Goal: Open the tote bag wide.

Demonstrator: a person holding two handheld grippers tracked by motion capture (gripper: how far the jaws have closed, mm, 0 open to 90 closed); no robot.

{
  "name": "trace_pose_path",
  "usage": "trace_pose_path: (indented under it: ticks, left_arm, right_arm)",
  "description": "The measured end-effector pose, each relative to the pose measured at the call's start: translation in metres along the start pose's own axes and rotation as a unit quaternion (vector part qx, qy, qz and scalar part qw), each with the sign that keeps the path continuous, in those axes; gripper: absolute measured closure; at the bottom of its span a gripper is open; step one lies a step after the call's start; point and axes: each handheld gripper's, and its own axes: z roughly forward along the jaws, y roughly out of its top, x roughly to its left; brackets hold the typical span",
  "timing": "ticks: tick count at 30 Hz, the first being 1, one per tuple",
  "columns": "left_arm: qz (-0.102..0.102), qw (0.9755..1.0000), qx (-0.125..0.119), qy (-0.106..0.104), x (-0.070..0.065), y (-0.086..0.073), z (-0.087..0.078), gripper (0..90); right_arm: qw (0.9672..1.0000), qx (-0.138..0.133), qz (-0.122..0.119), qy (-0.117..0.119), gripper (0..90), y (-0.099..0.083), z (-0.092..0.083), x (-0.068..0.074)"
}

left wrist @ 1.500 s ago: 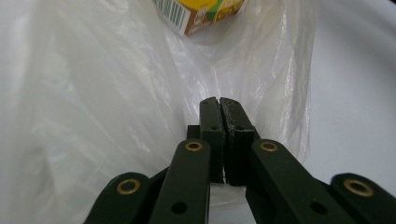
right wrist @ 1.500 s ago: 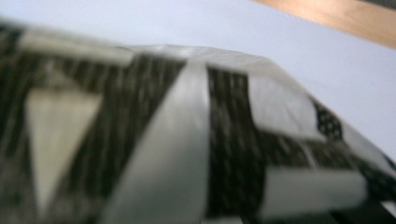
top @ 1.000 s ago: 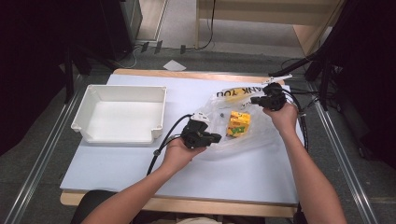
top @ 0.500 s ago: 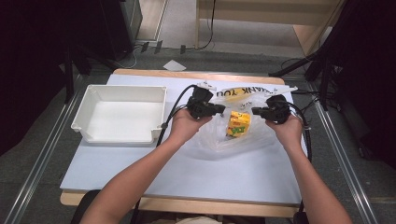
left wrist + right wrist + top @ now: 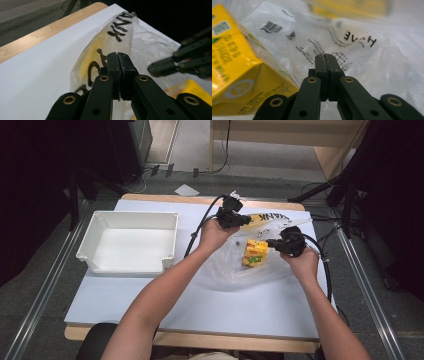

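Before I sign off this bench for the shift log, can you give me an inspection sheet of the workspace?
Surface: white table top with a wooden rim, bare at the near side.
Job's things: clear printed plastic bag lying flat, yellow carton inside it.
Clutter: white tray at the left, nothing seen in it.
Grippers: left claw shut on the bag's printed edge; right claw shut on the bag film beside the carton.
Cables: black cable trails from the left claw, another from the right.
Surroundings: grey floor, wooden furniture beyond, paper scrap on the floor.
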Motion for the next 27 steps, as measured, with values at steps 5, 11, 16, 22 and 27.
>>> trace_pose_path:
  ticks: [5, 11, 16, 22, 27]
  left_arm:
    - [-0.009, 0.9995, 0.019, 0.025, 0.016, -0.016, 0.029, 90.0]
    - [-0.025, 0.9984, 0.026, 0.042, 0.027, -0.032, 0.050, 90.0]
    - [-0.022, 0.9974, 0.035, 0.059, 0.034, -0.041, 0.060, 89.9]
    - [-0.045, 0.9959, 0.035, 0.070, 0.047, -0.050, 0.062, 90.0]
    - [-0.057, 0.9953, 0.032, 0.071, 0.053, -0.052, 0.060, 89.9]
  right_arm:
    - [0.9997, 0.013, 0.020, 0.003, 90.0, -0.017, 0.015, -0.002]
    - [0.9993, 0.031, 0.019, -0.004, 90.0, -0.040, 0.016, -0.002]
    - [0.9994, 0.024, 0.024, -0.002, 90.0, -0.052, 0.008, -0.001]
    - [0.9997, 0.015, 0.018, -0.006, 90.0, -0.071, -0.008, 0.001]
    - [0.9995, 0.015, 0.018, -0.019, 90.0, -0.082, -0.019, -0.001]
